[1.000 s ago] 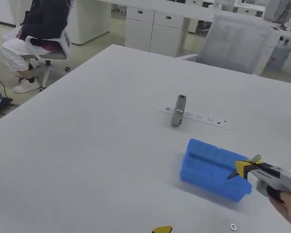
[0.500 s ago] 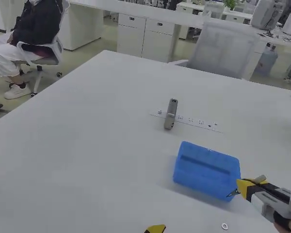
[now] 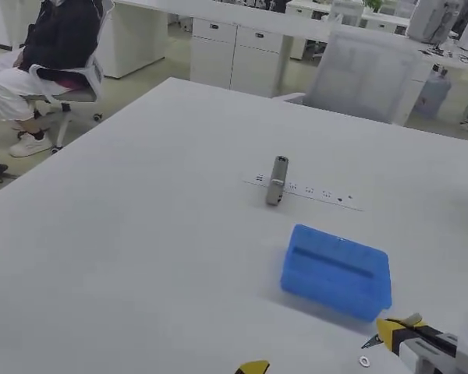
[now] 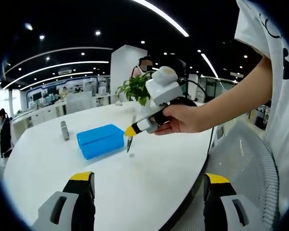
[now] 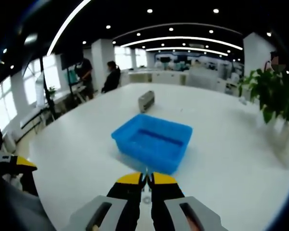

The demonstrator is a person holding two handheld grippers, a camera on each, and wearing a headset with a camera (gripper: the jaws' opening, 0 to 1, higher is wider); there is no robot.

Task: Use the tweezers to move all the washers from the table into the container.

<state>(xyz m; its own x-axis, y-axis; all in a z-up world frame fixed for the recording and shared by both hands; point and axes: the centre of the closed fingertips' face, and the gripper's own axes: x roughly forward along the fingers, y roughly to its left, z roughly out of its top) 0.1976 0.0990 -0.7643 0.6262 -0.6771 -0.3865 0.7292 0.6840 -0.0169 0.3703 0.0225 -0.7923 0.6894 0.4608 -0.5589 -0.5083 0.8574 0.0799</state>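
Washer sits on the table, just beside the tweezers; the blue container is near. Right gripper pinches the tweezers (jaws nearly together), and left gripper gapes wide.

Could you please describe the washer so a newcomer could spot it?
On the white table, find the blue container. Just in front of its near right corner, beside the tip of the tweezers, lies the washer: a tiny silvery ring, far smaller than anything nearby.
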